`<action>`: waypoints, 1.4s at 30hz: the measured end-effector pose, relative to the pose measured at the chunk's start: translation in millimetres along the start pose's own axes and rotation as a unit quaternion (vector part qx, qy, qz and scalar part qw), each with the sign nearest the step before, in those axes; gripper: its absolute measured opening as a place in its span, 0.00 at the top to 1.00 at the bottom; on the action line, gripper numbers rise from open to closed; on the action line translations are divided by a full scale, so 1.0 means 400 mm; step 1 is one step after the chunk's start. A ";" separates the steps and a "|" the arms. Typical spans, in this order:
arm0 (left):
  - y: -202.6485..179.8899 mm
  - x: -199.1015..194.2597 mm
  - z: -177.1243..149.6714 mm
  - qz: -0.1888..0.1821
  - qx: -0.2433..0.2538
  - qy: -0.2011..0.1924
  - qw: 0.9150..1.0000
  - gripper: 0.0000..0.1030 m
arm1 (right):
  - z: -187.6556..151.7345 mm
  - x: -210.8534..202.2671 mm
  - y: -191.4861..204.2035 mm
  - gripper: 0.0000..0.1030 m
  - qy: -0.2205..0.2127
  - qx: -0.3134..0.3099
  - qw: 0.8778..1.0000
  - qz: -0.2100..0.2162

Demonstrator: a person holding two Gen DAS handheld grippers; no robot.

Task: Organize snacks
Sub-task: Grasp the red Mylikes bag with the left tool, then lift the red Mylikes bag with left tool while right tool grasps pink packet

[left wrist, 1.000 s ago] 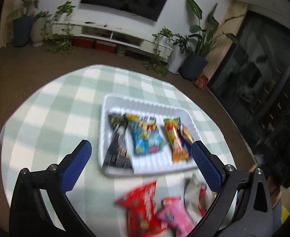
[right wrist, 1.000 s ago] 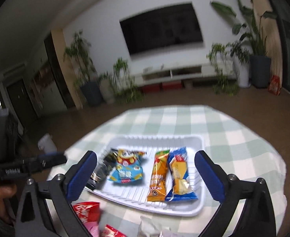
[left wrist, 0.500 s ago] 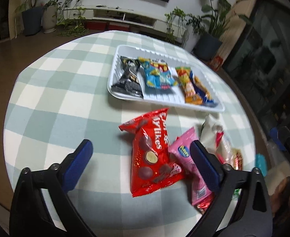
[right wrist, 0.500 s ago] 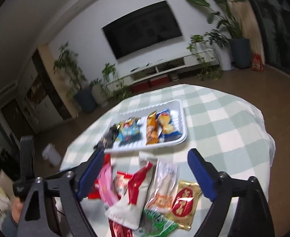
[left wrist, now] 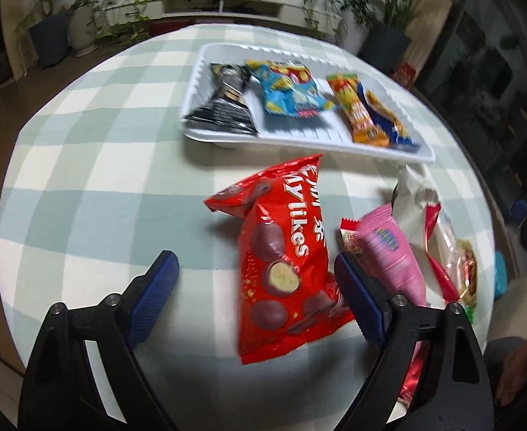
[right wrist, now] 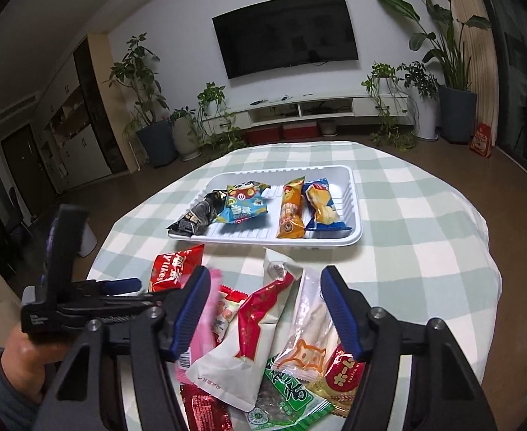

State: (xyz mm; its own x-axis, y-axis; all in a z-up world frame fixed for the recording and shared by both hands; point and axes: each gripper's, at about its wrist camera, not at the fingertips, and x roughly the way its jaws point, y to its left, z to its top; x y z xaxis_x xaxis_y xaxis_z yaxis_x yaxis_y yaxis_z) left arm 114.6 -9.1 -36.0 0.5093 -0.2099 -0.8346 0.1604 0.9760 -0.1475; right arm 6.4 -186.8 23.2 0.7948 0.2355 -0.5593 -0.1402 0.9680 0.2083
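A white tray on the checked table holds a black packet, a blue packet, an orange bar and a blue bar. A red Mylikes bag lies in front of it, between the fingers of my open left gripper. A pink packet lies to its right. My open right gripper hovers over a pile with a white-and-red packet, a clear packet and a green packet.
The round table has a green-and-white checked cloth. Its edges lie close on the left and right. A TV, a low shelf and potted plants stand at the far wall. The left gripper's handle and hand show in the right wrist view.
Both grippers have pulled back from the tray toward the loose pile at the near side. The left has lowered around the red bag. Both stay open.
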 end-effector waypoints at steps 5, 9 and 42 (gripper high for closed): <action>-0.008 0.022 0.006 -0.001 0.011 0.011 1.000 0.50 | -0.004 0.003 0.009 0.38 0.008 -0.013 1.000 0.000; -0.003 0.021 0.006 0.005 0.015 0.010 1.000 0.58 | -0.005 0.005 0.012 0.39 0.013 -0.014 1.000 0.001; 0.079 -0.061 0.010 -0.058 -0.034 -0.011 0.998 0.67 | -0.059 0.192 0.139 0.66 0.193 0.006 0.981 0.031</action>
State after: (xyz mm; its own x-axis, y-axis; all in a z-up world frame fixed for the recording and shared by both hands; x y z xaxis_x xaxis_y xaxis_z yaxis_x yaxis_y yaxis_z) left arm 110.4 26.6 -18.1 0.5098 -0.3224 -0.7976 0.1629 0.9465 -0.2785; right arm 45.9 -113.0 -27.0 0.5013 0.3109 -0.8075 -0.1715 0.9504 0.2594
